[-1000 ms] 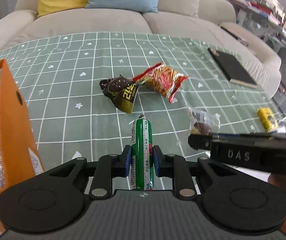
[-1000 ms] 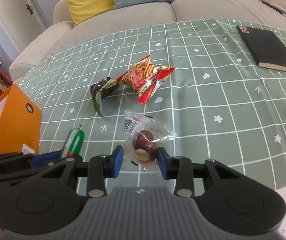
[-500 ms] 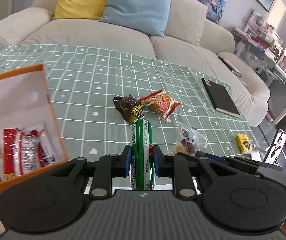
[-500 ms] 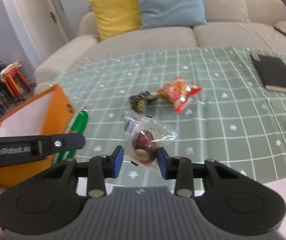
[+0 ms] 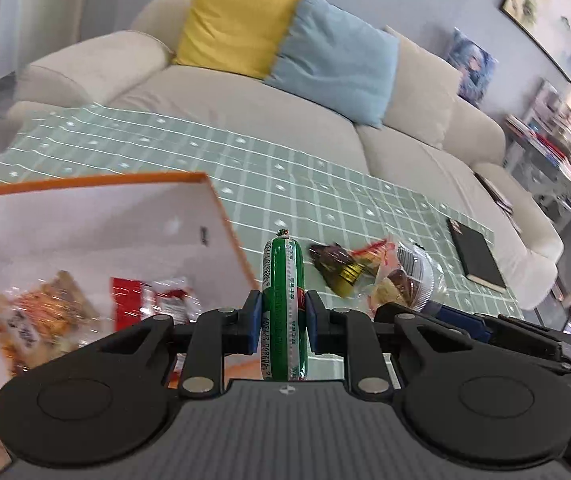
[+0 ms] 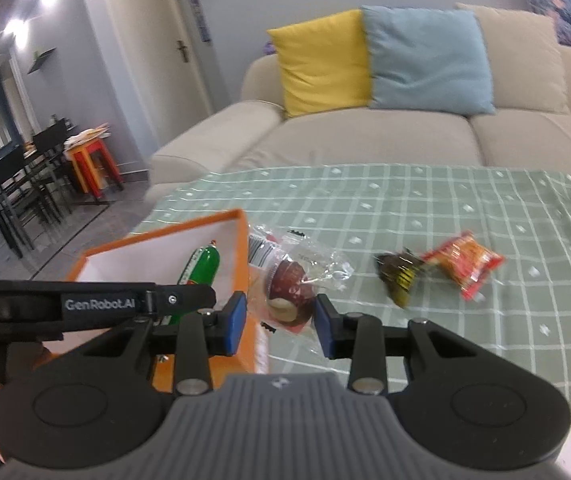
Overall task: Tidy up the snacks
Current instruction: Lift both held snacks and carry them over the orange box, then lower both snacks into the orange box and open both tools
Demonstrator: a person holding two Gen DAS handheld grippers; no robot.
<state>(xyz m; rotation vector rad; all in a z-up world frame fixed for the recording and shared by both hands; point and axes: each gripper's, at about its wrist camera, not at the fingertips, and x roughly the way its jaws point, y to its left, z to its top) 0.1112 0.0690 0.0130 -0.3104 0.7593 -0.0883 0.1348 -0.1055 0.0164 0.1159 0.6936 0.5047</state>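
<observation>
I am pinching the sausage [image 5: 283, 300] in my left gripper [image 5: 281, 322], its long axis pointing forward over the box [image 6: 241, 264] edge; my right gripper [image 6: 279, 320] is clamping the pastry [image 6: 289, 292] just right of that wall; the left is nearer the opening.

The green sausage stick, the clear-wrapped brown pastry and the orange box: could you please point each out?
Green sausage stick [image 5: 283, 276]: left wrist view, middle of its wrapper.
Clear-wrapped brown pastry [image 6: 290, 294]: right wrist view, on the brown cake.
Orange box [image 6: 241, 268]: right wrist view, near side wall.
</observation>
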